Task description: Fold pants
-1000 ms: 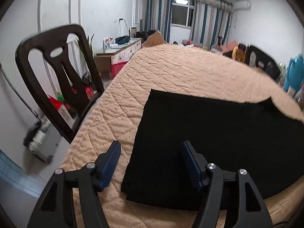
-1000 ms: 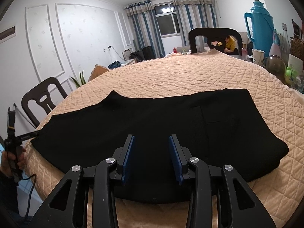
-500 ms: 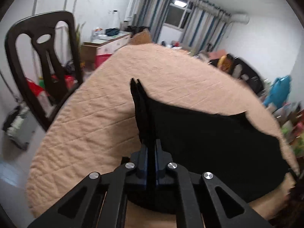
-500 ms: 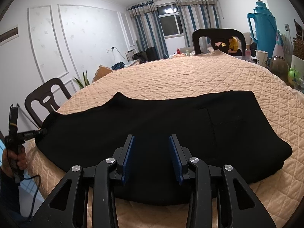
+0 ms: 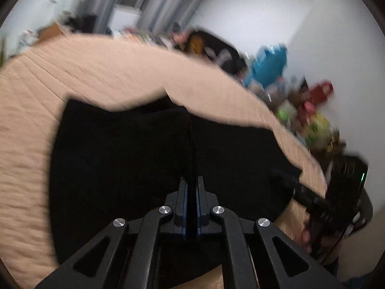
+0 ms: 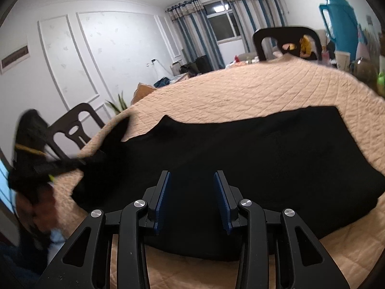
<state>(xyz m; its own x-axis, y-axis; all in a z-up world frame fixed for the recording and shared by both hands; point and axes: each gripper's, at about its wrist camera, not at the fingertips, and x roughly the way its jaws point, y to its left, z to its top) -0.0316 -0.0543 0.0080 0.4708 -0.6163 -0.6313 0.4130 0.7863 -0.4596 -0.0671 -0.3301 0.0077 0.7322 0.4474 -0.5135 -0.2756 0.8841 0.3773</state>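
Pinching black fabric pants [image 5: 120, 168] in the left claw [image 5: 191, 187], lifting an edge.
Hovering the right claw [image 6: 192, 192] wide open, over the peach quilted desk [image 6: 252, 91].

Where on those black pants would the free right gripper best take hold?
Probably the near edge of the black pants, approached from the person's side: the right gripper hangs open just above it, and the fabric lies flat on the quilted cover.

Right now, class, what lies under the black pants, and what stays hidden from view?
Under the black pants lies the peach quilted cover, showing on all sides. The left tool pinches up one end; the right tool hangs open above. The cover beneath the cloth is hidden.
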